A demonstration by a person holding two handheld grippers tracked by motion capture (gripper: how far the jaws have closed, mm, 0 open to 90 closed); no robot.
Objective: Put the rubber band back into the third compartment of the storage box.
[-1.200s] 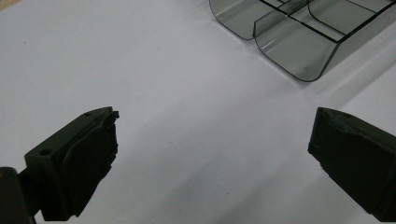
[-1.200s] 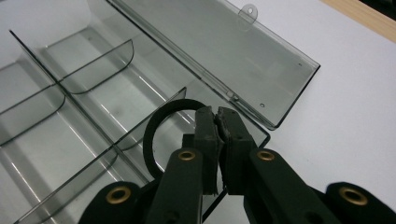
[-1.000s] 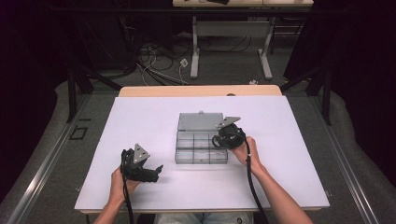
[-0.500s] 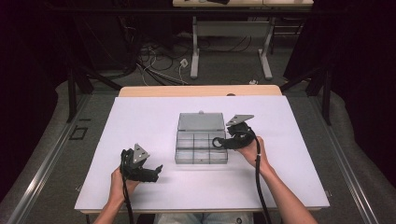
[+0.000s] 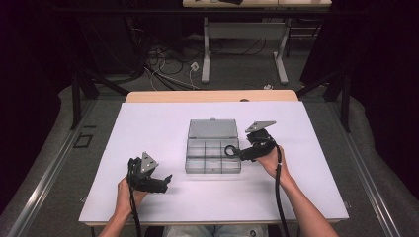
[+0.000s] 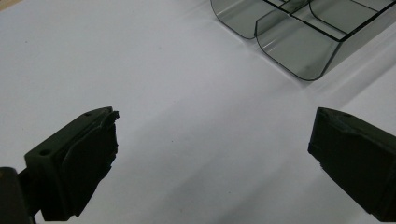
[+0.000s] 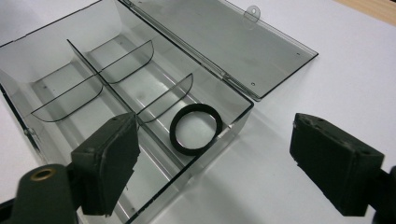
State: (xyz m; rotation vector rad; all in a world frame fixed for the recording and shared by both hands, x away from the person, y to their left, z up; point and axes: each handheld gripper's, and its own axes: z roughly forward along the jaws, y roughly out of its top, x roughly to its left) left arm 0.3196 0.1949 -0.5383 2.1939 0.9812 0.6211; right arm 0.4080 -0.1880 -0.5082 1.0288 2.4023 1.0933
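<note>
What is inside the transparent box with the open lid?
A black ring lies in one corner compartment of the box. The other compartments look empty; the right claw's near jaw covers part of one.

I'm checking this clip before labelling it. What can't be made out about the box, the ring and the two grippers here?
- Ring: whether it lies flat or leans on the box wall; right gripper view, see-through walls confuse it.
- Box in the left gripper view: cut off by the top edge.
- Right gripper in the high view: jaw gap too small and dark.
- Left gripper: open, jaw bases cut off.
</note>
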